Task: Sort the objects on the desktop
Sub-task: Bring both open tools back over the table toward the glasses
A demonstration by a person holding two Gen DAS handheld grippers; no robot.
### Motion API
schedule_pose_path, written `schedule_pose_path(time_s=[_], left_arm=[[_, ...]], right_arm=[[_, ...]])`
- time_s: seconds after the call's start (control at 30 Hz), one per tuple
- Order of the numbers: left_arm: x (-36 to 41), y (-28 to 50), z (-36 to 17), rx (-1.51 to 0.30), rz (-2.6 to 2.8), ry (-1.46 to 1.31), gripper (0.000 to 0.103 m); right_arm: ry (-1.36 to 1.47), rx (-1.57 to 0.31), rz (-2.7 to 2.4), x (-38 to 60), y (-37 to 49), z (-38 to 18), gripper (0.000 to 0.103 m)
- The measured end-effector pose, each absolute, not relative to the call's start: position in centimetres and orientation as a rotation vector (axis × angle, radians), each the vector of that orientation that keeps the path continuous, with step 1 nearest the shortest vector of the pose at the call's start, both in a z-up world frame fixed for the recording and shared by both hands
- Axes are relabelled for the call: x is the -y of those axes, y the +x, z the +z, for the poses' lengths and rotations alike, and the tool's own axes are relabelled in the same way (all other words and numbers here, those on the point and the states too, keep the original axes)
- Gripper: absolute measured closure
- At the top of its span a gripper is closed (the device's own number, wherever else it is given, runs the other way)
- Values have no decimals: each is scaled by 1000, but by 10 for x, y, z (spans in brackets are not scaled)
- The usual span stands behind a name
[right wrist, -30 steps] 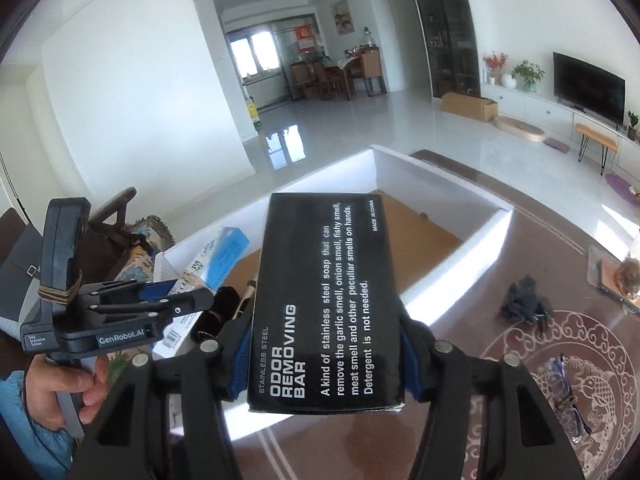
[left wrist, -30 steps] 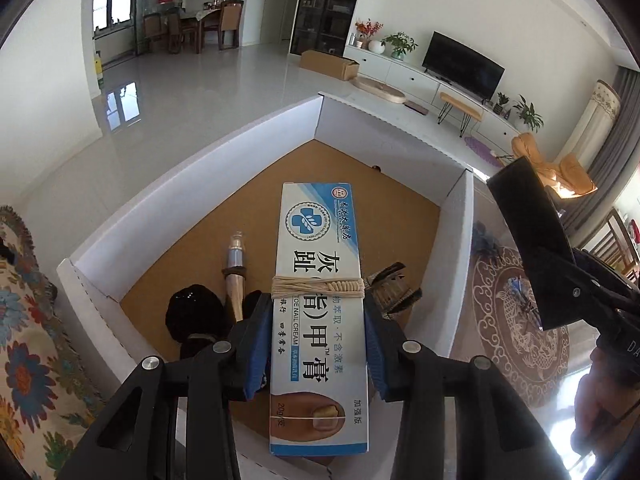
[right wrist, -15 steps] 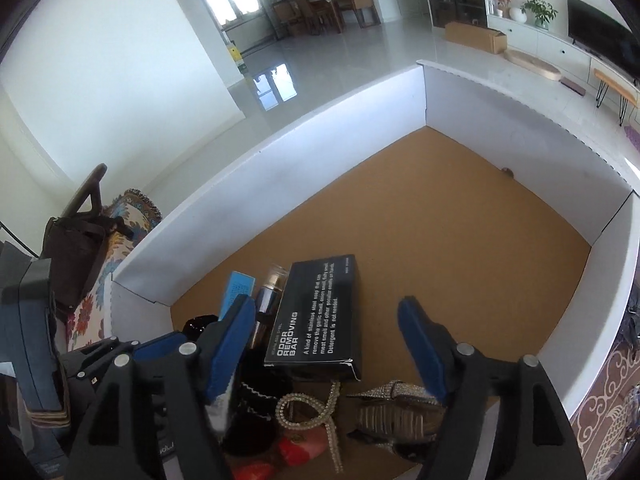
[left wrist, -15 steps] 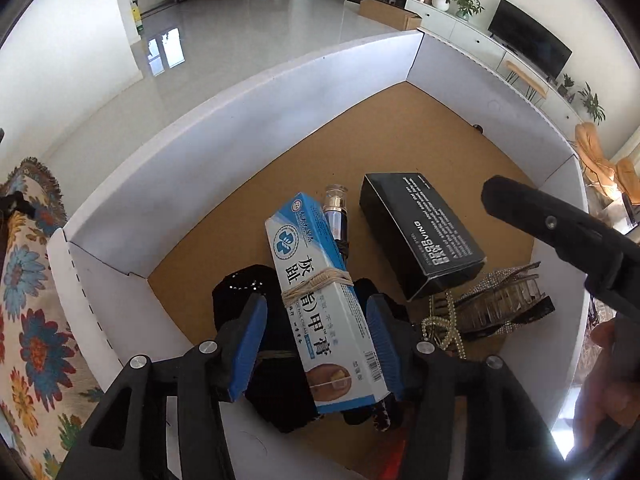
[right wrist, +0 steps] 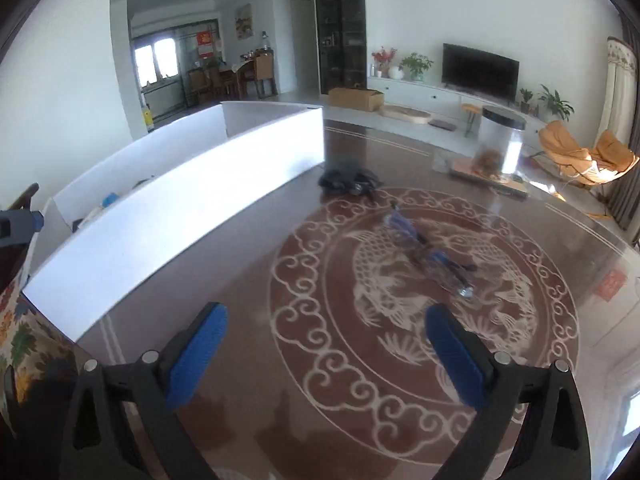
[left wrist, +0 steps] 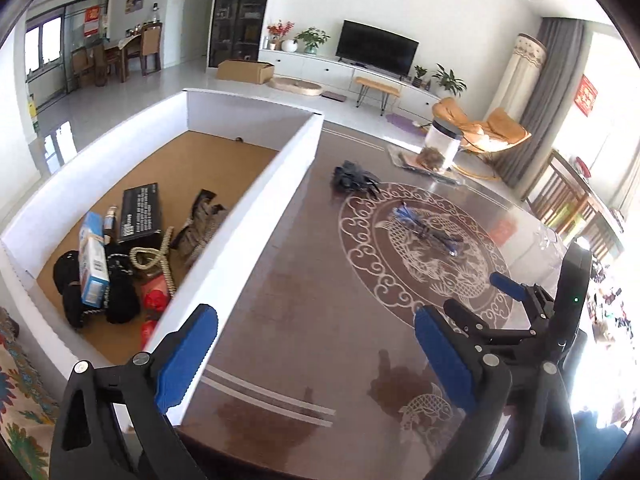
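Note:
A white-walled cardboard box [left wrist: 256, 204] stands on the left of the brown patterned table [left wrist: 320, 320]. In it lie a blue cream carton [left wrist: 93, 261], a black soap box [left wrist: 139, 213], black items, a beaded chain and a hair clip. On the table lie a dark clump [left wrist: 354, 176] and blue-framed glasses [left wrist: 426, 230]; both also show in the right wrist view, the clump [right wrist: 347, 181] and the glasses [right wrist: 428, 258]. My left gripper [left wrist: 316, 354] is open and empty beside the box's near corner. My right gripper [right wrist: 326, 354] is open and empty above the table, short of the glasses; it also shows in the left wrist view [left wrist: 472, 304].
A clear jar with a black lid [right wrist: 500, 142] stands on a flat board at the table's far side. A floral cushion [right wrist: 24, 340] lies at the left edge. The box's long white wall [right wrist: 180, 204] runs along the left of the right gripper.
Both grippers have let go of their boxes, which now lie in the cardboard box. Both have pulled back out of the box to the right and opened wide over the table.

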State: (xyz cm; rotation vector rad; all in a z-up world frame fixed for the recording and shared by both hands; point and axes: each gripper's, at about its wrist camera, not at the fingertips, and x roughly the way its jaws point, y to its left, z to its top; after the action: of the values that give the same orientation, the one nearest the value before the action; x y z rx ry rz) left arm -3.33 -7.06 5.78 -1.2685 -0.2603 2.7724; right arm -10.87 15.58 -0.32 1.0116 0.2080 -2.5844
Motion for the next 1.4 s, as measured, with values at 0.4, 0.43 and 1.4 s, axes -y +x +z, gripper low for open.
schedule_pose_path(time_s=[0.4,0.43,1.4], left_arm=[[-46,-75,-61,30,2540,-1556,2],[-47,-75,-61,9,2561,-1540,2],[-48,-68,-67,-108,2640,-1461,0]], right_arm=[[1287,-170,-2673,-283,-66,-56,4],[1284,-164,-2674,-284,-66,-56,3],[1369,-134,-2658,-284,-69,-65,0]])
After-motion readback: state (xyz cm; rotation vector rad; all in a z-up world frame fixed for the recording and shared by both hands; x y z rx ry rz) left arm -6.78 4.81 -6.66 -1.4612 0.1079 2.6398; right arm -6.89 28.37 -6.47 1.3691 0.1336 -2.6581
